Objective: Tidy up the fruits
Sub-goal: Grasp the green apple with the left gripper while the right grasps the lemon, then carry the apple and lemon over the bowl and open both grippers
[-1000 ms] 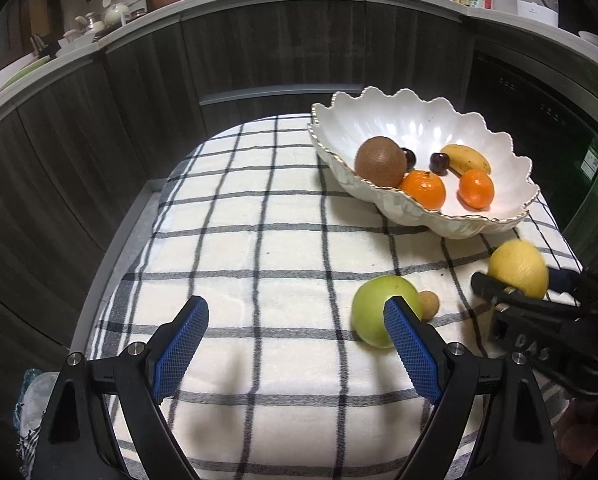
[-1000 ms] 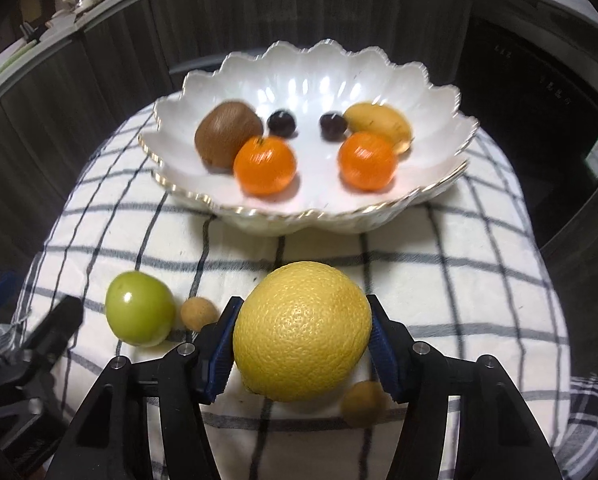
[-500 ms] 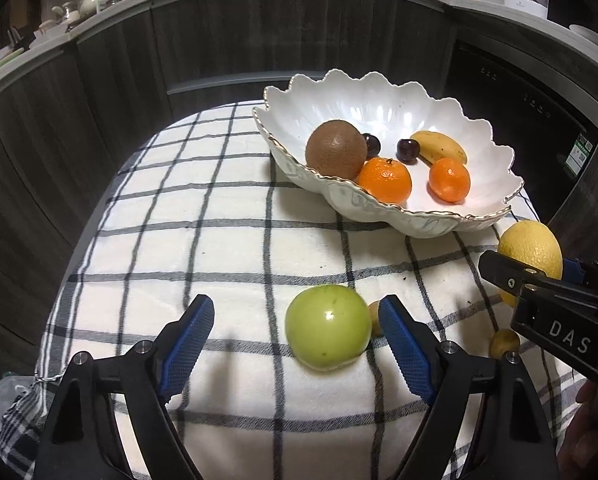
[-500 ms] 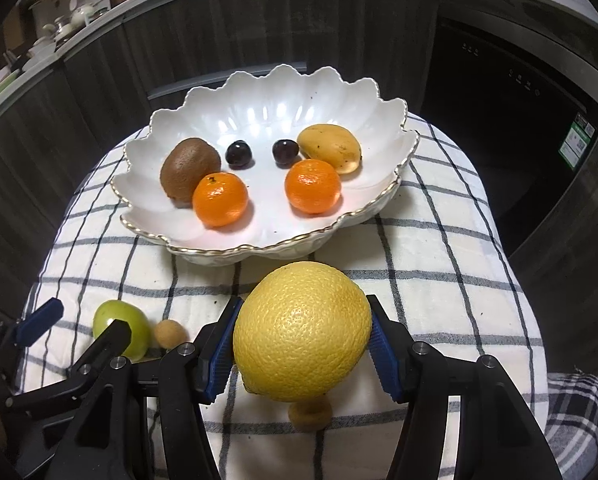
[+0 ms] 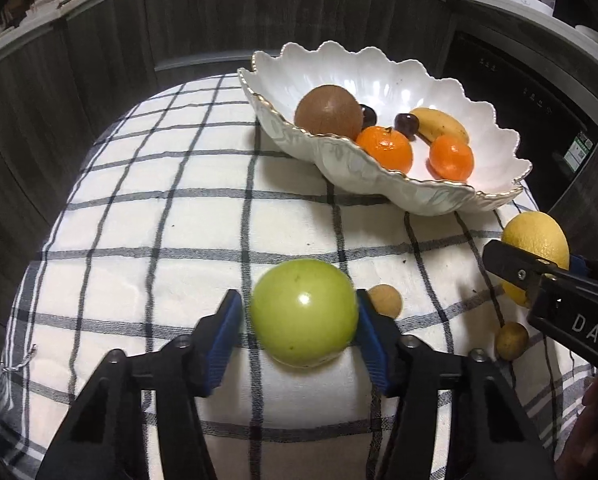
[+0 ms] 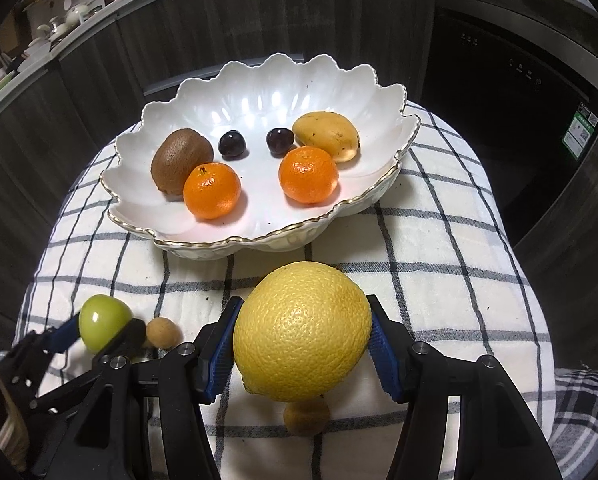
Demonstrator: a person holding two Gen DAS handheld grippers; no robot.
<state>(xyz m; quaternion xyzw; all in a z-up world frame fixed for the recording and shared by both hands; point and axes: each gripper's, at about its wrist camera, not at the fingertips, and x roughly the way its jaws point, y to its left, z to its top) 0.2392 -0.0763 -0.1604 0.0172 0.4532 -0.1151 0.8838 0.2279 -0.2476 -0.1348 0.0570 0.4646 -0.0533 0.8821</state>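
Left gripper [image 5: 301,320] blue pads closed against round green fruit [image 5: 303,312], resting on black-checked white cloth [image 5: 159,216]. Right gripper [image 6: 302,332] clamps large yellow dimpled lemon [image 6: 302,332], raised above small tan round fruit [image 6: 306,416]. Second tan fruit [image 5: 385,300] just beside green one. Beyond: scalloped white gold-rimmed bowl [image 6: 239,240] holding brown kiwi [image 6: 181,160], two oranges, two dark cherries, yellow fruit.

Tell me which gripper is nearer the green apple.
Left. The left gripper brackets the green apple; the right gripper, off to its right, is shut on the lemon.
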